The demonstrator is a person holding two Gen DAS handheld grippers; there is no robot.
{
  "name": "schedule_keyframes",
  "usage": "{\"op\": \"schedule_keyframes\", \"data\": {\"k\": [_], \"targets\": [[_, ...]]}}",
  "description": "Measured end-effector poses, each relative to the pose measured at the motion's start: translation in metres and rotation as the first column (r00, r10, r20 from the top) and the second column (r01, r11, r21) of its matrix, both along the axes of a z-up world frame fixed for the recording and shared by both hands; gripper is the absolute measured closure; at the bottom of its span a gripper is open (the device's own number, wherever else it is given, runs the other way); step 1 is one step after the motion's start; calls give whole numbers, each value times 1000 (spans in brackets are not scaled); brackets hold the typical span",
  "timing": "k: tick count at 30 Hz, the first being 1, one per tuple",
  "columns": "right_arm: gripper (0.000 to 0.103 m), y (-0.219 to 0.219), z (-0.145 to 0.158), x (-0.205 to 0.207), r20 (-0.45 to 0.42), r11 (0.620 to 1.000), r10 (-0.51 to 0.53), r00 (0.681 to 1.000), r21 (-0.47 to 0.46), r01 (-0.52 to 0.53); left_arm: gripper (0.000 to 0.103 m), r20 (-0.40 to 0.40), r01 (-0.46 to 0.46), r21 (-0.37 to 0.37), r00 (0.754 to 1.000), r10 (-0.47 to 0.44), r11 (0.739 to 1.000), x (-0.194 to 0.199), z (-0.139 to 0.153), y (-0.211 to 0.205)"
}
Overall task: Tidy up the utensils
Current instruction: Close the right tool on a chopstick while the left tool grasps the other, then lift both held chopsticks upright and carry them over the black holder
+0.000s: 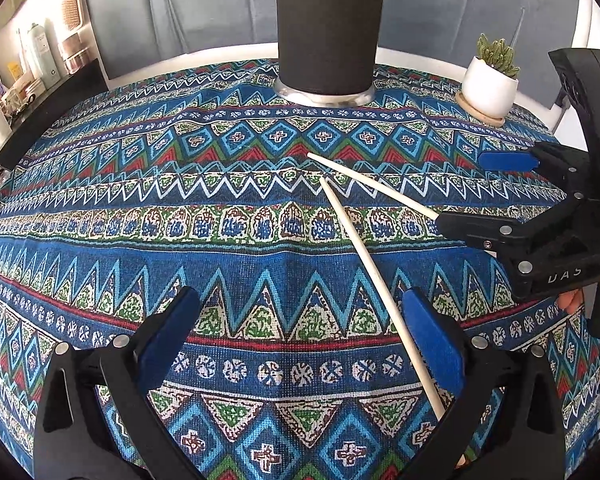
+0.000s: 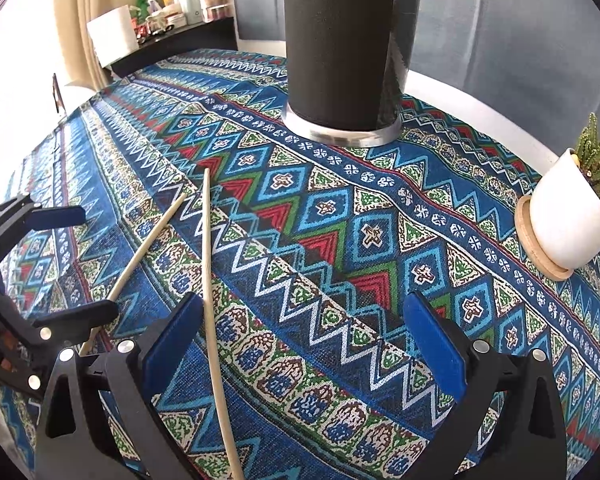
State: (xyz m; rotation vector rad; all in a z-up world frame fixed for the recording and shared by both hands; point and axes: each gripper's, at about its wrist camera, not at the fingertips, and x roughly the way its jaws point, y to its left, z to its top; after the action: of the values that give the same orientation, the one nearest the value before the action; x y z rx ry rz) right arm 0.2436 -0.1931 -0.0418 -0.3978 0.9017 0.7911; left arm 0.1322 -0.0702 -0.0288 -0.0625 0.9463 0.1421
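Two pale wooden chopsticks lie on the patterned tablecloth (image 1: 100, 208), their tips close together. One chopstick (image 1: 364, 264) runs between the fingers of my open left gripper (image 1: 302, 336), close to the right pad. The other chopstick (image 2: 208, 280) lies between the fingers of my open right gripper (image 2: 304, 344), just inside its left pad. Neither is gripped. A tall black cylindrical holder (image 1: 326, 28) with a metal base stands at the back of the table. In the left wrist view the right gripper (image 1: 484, 194) comes in from the right. In the right wrist view the left gripper (image 2: 72, 264) shows at the left.
A small succulent in a white pot (image 1: 490, 80) on a wooden coaster sits at the back right, near the table edge. A dark shelf (image 2: 172, 40) with bottles and a paper roll stands beyond the table's left side. A grey curtain hangs behind.
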Motion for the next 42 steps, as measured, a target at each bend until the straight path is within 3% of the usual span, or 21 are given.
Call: {"op": "schedule_keyframes", "data": {"k": [8,11,12,13,14,15,17,20,22,23,24,28,32,42], "targets": [[7,9,-2,-5,4,998,-71,998,-2,71,4,-2,-19,2,1000,19,1000,10,0,-3],[8,10,-1,-7,5,998,-66,998,-1,66,5,-2,64,4,998,-64,998,8,-2,-3],[15,9,-1,-7,9,998,-63,998,-1,63,5,-1,109,3,994,-109,994,5,-2,-1],[51,8,2,-11,14,999,-51,999,16,51,10,4,131,3,991,-131,991,0,-1,3],[74,4,6,-16,25,998,-47,999,42,46,13,11,137,4,991,-137,991,-4,0,10],[88,1,7,-19,15,997,-58,998,54,57,15,12,134,11,991,-134,991,-8,0,17],[98,2,9,-25,29,1000,-24,999,8,24,16,11,144,12,989,-145,989,-14,0,33],[98,-7,12,-29,-4,1000,-23,1000,-14,23,43,-2,162,-4,987,-162,987,-18,6,59],[98,-17,12,-31,-41,999,-30,999,32,31,84,-17,140,-40,990,-141,989,-18,10,79],[98,-24,12,-31,-67,997,-34,997,65,38,94,-20,123,-63,992,-124,990,-20,11,90],[98,-29,12,-32,-96,994,-38,995,99,48,98,-19,122,-111,992,-125,986,-19,10,100],[98,-39,14,-45,-148,984,-21,989,169,46,98,-7,167,-217,985,-173,962,-19,8,114],[98,-39,24,-58,-137,980,-28,990,192,55,98,0,181,-250,982,-187,951,-18,11,123],[98,-33,54,-84,-99,966,-87,991,235,108,98,101,258,-146,964,-246,955,-10,43,140]]}}
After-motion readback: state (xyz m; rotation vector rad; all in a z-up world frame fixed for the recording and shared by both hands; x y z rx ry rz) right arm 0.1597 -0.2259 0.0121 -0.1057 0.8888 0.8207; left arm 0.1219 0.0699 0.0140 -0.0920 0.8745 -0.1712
